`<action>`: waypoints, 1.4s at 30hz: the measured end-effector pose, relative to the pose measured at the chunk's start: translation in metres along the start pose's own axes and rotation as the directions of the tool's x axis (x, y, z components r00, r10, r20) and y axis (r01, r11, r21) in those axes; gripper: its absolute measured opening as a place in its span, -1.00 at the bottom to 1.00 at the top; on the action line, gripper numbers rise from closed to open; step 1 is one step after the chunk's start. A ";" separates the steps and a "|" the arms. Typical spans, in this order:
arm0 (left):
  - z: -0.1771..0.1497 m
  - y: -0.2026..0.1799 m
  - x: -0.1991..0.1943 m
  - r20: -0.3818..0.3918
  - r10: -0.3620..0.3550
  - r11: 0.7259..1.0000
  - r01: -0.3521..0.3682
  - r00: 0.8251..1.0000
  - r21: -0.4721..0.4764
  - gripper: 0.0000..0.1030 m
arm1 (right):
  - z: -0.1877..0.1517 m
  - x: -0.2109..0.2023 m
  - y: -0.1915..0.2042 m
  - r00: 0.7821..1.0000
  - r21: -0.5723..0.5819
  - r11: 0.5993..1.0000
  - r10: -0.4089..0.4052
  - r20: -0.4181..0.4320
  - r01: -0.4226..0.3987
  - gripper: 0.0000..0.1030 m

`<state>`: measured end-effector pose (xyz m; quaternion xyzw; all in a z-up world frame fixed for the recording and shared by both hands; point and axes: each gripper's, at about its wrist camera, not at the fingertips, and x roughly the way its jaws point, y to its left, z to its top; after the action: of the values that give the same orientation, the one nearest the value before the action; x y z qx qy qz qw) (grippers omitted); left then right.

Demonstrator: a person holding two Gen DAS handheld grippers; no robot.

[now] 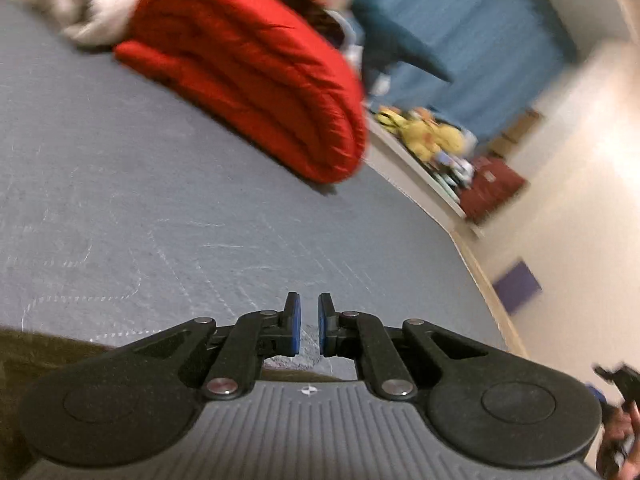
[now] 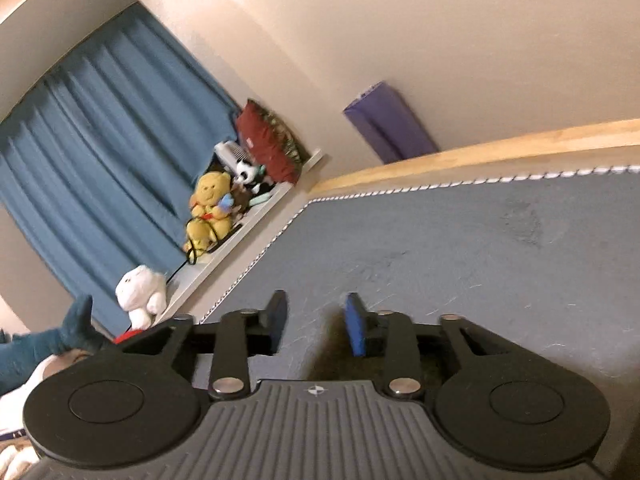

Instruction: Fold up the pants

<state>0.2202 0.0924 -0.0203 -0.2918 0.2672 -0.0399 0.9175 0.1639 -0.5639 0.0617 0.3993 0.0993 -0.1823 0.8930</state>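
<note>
The pants show only as dark olive-brown cloth at the lower left of the left wrist view (image 1: 36,354) and under the gripper in the right wrist view (image 2: 340,360). My left gripper (image 1: 309,328) has its blue pads a narrow gap apart with nothing between them, above the grey bed cover (image 1: 160,220). My right gripper (image 2: 316,324) is open and empty over the grey cover (image 2: 480,260), with the pants cloth just below its fingers. The right gripper also shows at the lower right edge of the left wrist view (image 1: 618,384).
A folded red quilt (image 1: 248,68) and pale bedding (image 1: 92,0) lie at the far side of the bed. A shelf with plush toys (image 2: 210,208) and a blue curtain (image 2: 100,132) run along the bed's edge. A wooden bed rail (image 2: 480,152) borders the cover.
</note>
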 end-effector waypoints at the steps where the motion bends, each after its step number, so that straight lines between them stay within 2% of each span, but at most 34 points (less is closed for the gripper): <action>1: -0.003 -0.007 -0.001 -0.026 -0.025 0.997 0.027 0.999 0.077 -0.86 | -0.009 0.001 -0.009 1.000 -0.016 1.000 -0.010 -0.016 0.010 -0.25; 3: -0.012 -0.016 -0.001 -0.114 -0.076 0.974 0.099 0.991 0.205 -0.85 | -0.027 -0.001 -0.029 0.999 -0.074 0.996 -0.041 -0.033 0.039 -0.22; 5: -0.031 -0.028 0.002 -0.218 -0.121 0.938 0.184 0.968 0.293 -0.85 | -0.045 0.005 -0.062 0.990 -0.107 0.988 -0.122 -0.074 0.114 -0.21; 8: -0.060 -0.039 0.010 -0.398 -0.176 0.874 0.329 0.900 0.357 -0.78 | -0.064 0.016 -0.117 0.952 0.005 0.968 -0.246 -0.184 0.251 -0.17; 10: -0.081 -0.044 0.017 -0.493 -0.165 0.828 0.392 0.854 0.401 -0.78 | -0.075 0.022 -0.140 0.923 0.064 0.943 -0.303 -0.237 0.326 -0.16; 11: -0.089 -0.044 0.020 -0.524 -0.150 0.808 0.409 0.838 0.423 -0.70 | -0.078 0.024 -0.146 0.910 0.070 0.931 -0.331 -0.251 0.358 -0.11; 12: -0.099 -0.043 0.019 -0.542 -0.129 0.792 0.415 0.830 0.447 -0.46 | -0.081 0.027 -0.150 0.903 0.071 0.926 -0.342 -0.260 0.371 -0.06; 14: -0.110 -0.047 0.020 -0.543 -0.091 0.769 0.405 0.835 0.495 -0.13 | -0.084 0.036 -0.148 0.906 0.041 0.934 -0.331 -0.265 0.354 0.02; 16: -0.117 -0.051 0.020 -0.529 -0.042 0.751 0.376 0.848 0.543 -0.08 | -0.083 0.044 -0.141 0.905 0.011 0.938 -0.333 -0.264 0.348 0.06; 17: -0.121 -0.055 0.021 -0.522 -0.011 0.736 0.360 0.853 0.573 -0.09 | -0.083 0.051 -0.140 0.904 0.001 0.938 -0.333 -0.268 0.345 -0.01; 18: -0.124 -0.058 0.019 -0.515 0.009 0.711 0.357 0.857 0.606 -0.09 | -0.083 0.056 -0.139 0.899 -0.013 0.935 -0.346 -0.269 0.355 -0.48; 19: -0.128 -0.061 0.018 -0.503 0.023 0.681 0.355 0.864 0.641 -0.14 | -0.083 0.067 -0.139 0.885 -0.035 0.923 -0.377 -0.274 0.383 -0.75; 21: -0.136 -0.067 0.015 -0.477 0.062 0.628 0.337 0.877 0.701 -0.54 | -0.084 0.078 -0.132 0.870 -0.075 0.907 -0.418 -0.260 0.413 -0.84; 22: -0.136 -0.069 0.013 -0.476 0.068 0.615 0.339 0.877 0.712 -0.69 | -0.082 0.082 -0.126 0.867 -0.109 0.904 -0.428 -0.254 0.414 -0.85; 23: -0.133 -0.069 0.015 -0.479 0.066 0.613 0.343 0.875 0.711 -0.73 | -0.078 0.087 -0.117 0.874 -0.125 0.908 -0.418 -0.248 0.399 -0.87; 24: -0.129 -0.071 0.015 -0.477 0.059 0.615 0.344 0.877 0.709 -0.75 | -0.069 0.088 -0.108 0.890 -0.109 0.922 -0.387 -0.241 0.371 -0.87; 28: -0.112 -0.068 0.004 -0.459 0.001 0.622 0.359 0.888 0.696 -0.76 | -0.019 0.076 -0.054 0.971 -0.083 0.977 -0.204 -0.120 0.195 -0.88; 30: -0.103 -0.066 -0.004 -0.500 -0.067 0.614 0.430 0.864 0.662 -0.77 | 0.000 0.063 -0.039 0.990 -0.084 0.989 -0.125 -0.059 0.120 -0.89; 31: -0.102 -0.066 -0.007 -0.539 -0.099 0.594 0.484 0.837 0.643 -0.77 | 0.007 0.057 -0.039 0.992 -0.083 0.990 -0.120 -0.034 0.117 -0.89; 32: -0.101 -0.064 -0.011 -0.592 -0.116 0.568 0.542 0.798 0.619 -0.77 | 0.009 0.052 -0.046 0.987 -0.086 0.984 -0.157 -0.016 0.155 -0.89; 33: -0.103 -0.063 -0.015 -0.644 -0.120 0.530 0.597 0.756 0.602 -0.77 | 0.005 0.052 -0.059 0.972 -0.098 0.968 -0.233 -0.020 0.230 -0.89; 34: -0.105 -0.062 -0.019 -0.683 -0.119 0.502 0.637 0.721 0.585 -0.77 | -0.002 0.055 -0.073 0.948 -0.114 0.944 -0.317 -0.037 0.311 -0.89; 35: -0.106 -0.060 -0.023 -0.709 -0.116 0.479 0.665 0.695 0.573 -0.77 | -0.013 0.058 -0.093 0.905 -0.124 0.904 -0.420 -0.071 0.410 -0.88; 36: -0.106 -0.059 -0.024 -0.722 -0.115 0.471 0.677 0.682 0.565 -0.77 | -0.026 0.057 -0.117 0.854 -0.114 0.861 -0.506 -0.117 0.495 -0.88; 37: -0.104 -0.058 -0.025 -0.737 -0.119 0.474 0.690 0.665 0.546 -0.77 | -0.036 0.055 -0.136 0.817 -0.098 0.831 -0.556 -0.153 0.547 -0.88; 38: -0.103 -0.057 -0.025 -0.742 -0.124 0.480 0.694 0.659 0.537 -0.77 | -0.046 0.050 -0.154 0.789 -0.080 0.809 -0.585 -0.187 0.582 -0.88; 39: -0.101 -0.055 -0.023 -0.744 -0.128 0.494 0.693 0.656 0.526 -0.75 | -0.054 0.045 -0.166 0.785 -0.071 0.806 -0.589 -0.193 0.587 -0.87; 40: -0.099 -0.054 -0.022 -0.748 -0.134 0.510 0.693 0.650 0.510 -0.73 | -0.058 0.039 -0.172 0.807 -0.076 0.826 -0.563 -0.178 0.559 -0.87; 41: -0.097 -0.053 -0.020 -0.755 -0.144 0.531 0.694 0.640 0.487 -0.68 | -0.059 0.036 -0.171 0.816 -0.099 0.832 -0.555 -0.164 0.546 -0.87; 42: -0.094 -0.051 -0.018 -0.761 -0.157 0.552 0.695 0.630 0.461 -0.50 | -0.058 0.034 -0.170 0.821 -0.117 0.835 -0.550 -0.157 0.537 -0.85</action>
<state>0.1605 0.0062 -0.0479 0.0679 0.4380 -0.4778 0.7585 0.1247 -0.6329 -0.1030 0.3391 0.2970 -0.3882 0.8038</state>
